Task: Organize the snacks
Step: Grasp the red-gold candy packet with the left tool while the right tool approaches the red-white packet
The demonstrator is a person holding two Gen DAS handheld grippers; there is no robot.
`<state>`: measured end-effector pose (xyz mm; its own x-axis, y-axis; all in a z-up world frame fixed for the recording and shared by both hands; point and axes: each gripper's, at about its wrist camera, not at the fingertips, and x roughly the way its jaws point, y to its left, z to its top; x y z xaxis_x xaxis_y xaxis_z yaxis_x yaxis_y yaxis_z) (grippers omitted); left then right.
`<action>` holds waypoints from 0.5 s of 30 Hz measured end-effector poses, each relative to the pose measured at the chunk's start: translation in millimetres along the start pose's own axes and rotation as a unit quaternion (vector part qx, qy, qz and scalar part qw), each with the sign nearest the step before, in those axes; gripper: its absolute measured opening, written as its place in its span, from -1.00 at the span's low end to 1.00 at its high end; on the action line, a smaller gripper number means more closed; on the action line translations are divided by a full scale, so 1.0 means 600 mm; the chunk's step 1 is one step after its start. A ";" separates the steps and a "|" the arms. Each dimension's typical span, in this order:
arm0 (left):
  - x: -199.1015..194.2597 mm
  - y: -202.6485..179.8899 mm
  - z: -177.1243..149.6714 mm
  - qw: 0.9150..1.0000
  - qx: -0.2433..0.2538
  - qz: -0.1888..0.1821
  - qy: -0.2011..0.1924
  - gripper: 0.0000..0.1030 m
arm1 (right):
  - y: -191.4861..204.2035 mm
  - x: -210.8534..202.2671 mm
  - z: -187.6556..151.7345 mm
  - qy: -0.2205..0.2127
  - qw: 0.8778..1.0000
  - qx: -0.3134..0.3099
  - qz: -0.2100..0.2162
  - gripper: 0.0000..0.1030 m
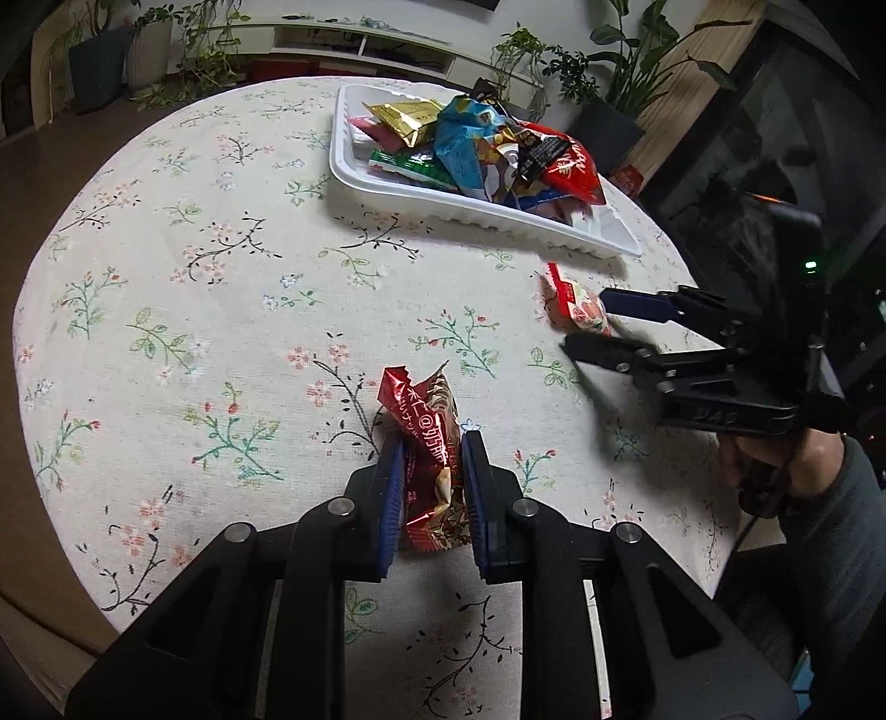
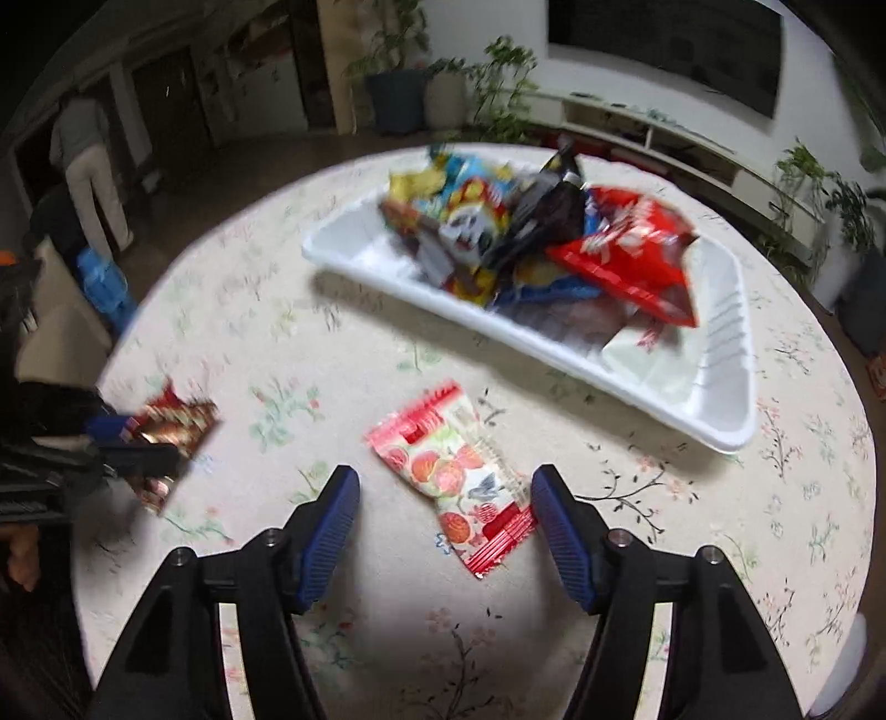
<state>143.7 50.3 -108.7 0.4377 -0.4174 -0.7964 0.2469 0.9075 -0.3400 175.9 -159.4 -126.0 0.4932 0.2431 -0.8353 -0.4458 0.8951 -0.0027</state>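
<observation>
My left gripper is shut on a red and brown snack packet, held upright just above the flowered tablecloth. The right wrist view shows the same packet in that gripper at the left edge. A fruit-print packet lies flat on the cloth between the pads of my open right gripper, its lower corner close to the right pad. From the left wrist, that gripper is seen astride the packet. A white tray behind holds several snack bags.
The tray sits at the round table's far side, its near rim close to the fruit-print packet. Potted plants and a low shelf line the wall. A person stands at the far left of the room.
</observation>
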 end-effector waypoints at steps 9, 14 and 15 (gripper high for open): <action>0.002 0.005 -0.001 1.000 -0.006 -0.015 -0.002 -0.64 | -0.004 0.008 0.021 0.001 1.000 -0.022 -0.006 0.35; 0.002 0.005 -0.001 1.000 -0.008 -0.016 -0.002 -0.64 | -0.004 0.010 0.031 0.014 0.997 -0.071 0.009 0.35; 0.002 0.004 0.000 1.000 -0.007 -0.017 -0.001 -0.64 | -0.006 0.014 0.032 0.022 0.997 -0.075 0.014 0.35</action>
<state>144.7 52.0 -110.7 0.4319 -0.4477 -0.7829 0.2490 0.8935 -0.3737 195.7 -153.5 -122.4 0.4476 0.2469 -0.8595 -0.5663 0.8221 -0.0587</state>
